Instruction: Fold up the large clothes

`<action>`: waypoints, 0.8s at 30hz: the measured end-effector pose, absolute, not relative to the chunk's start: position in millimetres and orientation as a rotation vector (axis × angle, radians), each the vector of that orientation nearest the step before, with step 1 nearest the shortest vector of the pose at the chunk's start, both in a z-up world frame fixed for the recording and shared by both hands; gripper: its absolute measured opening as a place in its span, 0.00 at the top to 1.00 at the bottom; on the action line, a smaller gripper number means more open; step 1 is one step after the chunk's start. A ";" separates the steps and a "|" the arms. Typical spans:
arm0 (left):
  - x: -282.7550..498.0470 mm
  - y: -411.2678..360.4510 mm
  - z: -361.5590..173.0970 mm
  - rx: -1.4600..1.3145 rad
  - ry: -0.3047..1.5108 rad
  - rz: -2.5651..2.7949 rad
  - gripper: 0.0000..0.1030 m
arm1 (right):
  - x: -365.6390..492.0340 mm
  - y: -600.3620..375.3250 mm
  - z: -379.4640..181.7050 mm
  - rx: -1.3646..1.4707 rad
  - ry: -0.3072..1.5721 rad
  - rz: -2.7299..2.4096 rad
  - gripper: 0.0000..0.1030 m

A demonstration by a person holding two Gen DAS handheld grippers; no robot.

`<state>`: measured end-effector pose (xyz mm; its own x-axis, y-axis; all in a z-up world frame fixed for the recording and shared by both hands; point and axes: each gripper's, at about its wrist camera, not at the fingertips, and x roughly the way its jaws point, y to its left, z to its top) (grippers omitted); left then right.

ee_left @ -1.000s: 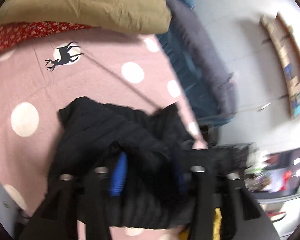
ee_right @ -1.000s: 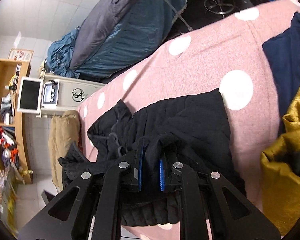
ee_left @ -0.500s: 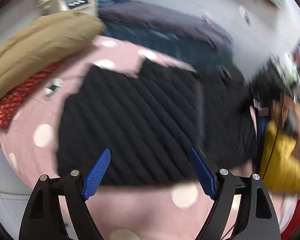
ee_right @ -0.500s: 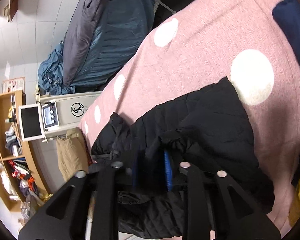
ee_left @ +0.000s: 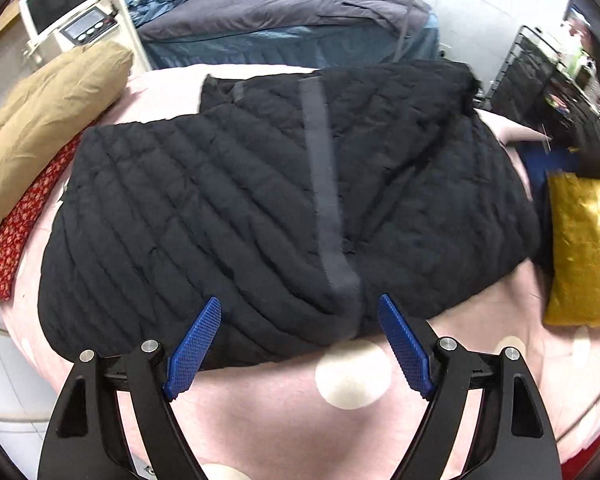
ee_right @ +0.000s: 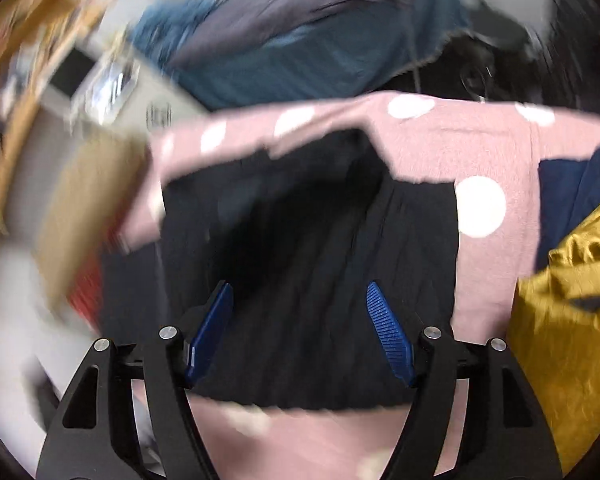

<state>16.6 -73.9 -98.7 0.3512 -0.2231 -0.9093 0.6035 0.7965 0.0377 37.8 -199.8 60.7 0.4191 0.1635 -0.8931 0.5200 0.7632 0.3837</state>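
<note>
A black quilted jacket [ee_left: 240, 208] lies spread on the pink polka-dot blanket [ee_left: 284, 420], with a grey zipper strip down its middle. My left gripper [ee_left: 300, 346] is open and empty, just in front of the jacket's near hem. In the blurred right wrist view the jacket [ee_right: 300, 272] lies on the blanket [ee_right: 480, 152]. My right gripper [ee_right: 300, 328] is open and empty over its near edge.
A tan pillow [ee_left: 40, 120] and red floral cloth [ee_left: 16, 232] lie left. A gold cushion [ee_left: 584, 256] and navy cloth [ee_right: 580, 184] lie right. A bed with a grey-blue cover [ee_left: 284, 28] stands behind. A black rack [ee_left: 540, 76] is far right.
Both grippers let go of the jacket and opened: the left half a second ago, the right just now. The bunched jacket now lies spread flat. Both grippers drew back to its near edge.
</note>
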 end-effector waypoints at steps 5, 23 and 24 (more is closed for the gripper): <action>46.0 -60.3 -101.2 0.389 1.059 -0.445 0.22 | 23.2 -140.8 35.5 0.594 1.216 -0.184 0.33; 176.7 -52.8 -166.5 0.242 1.261 -0.281 0.07 | 117.1 -136.7 -26.1 0.463 1.418 -0.180 0.24; 176.6 -54.2 -168.5 0.249 1.257 -0.278 0.06 | 117.8 -138.0 -29.9 0.466 1.423 -0.185 0.23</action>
